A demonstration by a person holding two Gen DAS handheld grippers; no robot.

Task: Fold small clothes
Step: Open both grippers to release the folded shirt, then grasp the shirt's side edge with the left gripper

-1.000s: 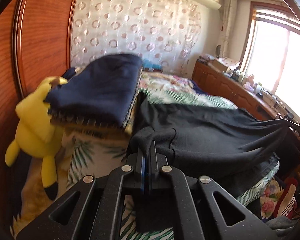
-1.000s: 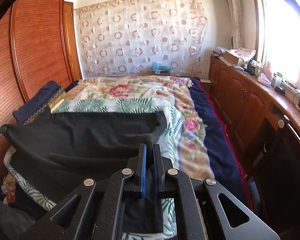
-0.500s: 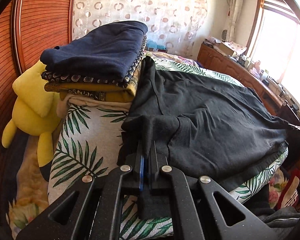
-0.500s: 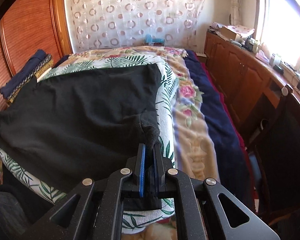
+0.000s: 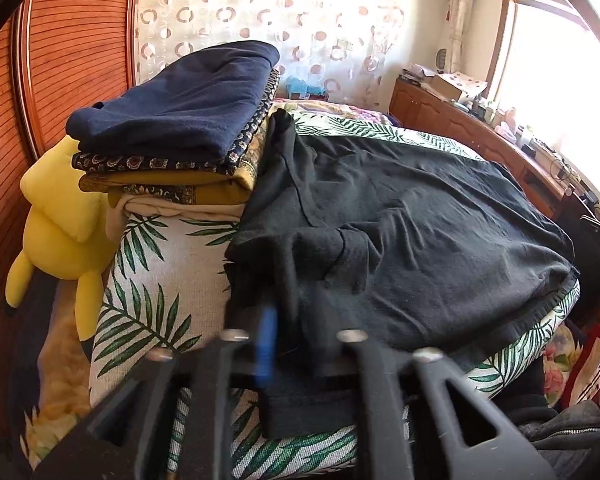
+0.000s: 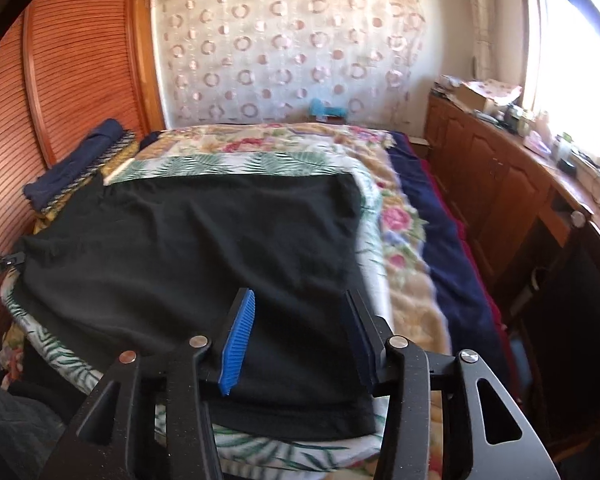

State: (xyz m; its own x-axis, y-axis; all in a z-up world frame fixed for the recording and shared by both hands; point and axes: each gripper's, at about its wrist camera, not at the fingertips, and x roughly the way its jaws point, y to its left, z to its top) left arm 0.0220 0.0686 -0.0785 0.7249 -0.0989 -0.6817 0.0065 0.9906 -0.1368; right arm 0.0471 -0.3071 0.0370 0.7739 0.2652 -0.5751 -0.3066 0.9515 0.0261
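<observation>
Where the left gripper (image 5: 292, 320) meets the cloth, its view smears: the fingers are blurred, only the blue pad (image 5: 266, 344) standing out, and I cannot make out for certain whether the pads press on the fabric. Its jaws have just been opening and stand a little apart, with a rumpled corner of the black garment (image 5: 400, 240) bunched between them. A folded flap of that corner hides what lies beneath it, and the garment's near edge drops out of sight behind the gripper body.

On the other side, the right gripper (image 6: 300, 316) has just been opening too; its jaws stand well apart, the blue ribbed pad (image 6: 238, 340) on one side and the dark finger (image 6: 360, 332) on the other, with the black garment (image 6: 188, 248) lying flat between and under them, not pinched.

Spread over the leaf-print cover (image 5: 160, 280) on the bed, the garment reaches from one gripper to the other. Its far left corner lies against a stack of folded clothes (image 5: 180, 128), beside which a yellow plush toy (image 5: 60, 220) leans, partly hidden by the stack.
</observation>
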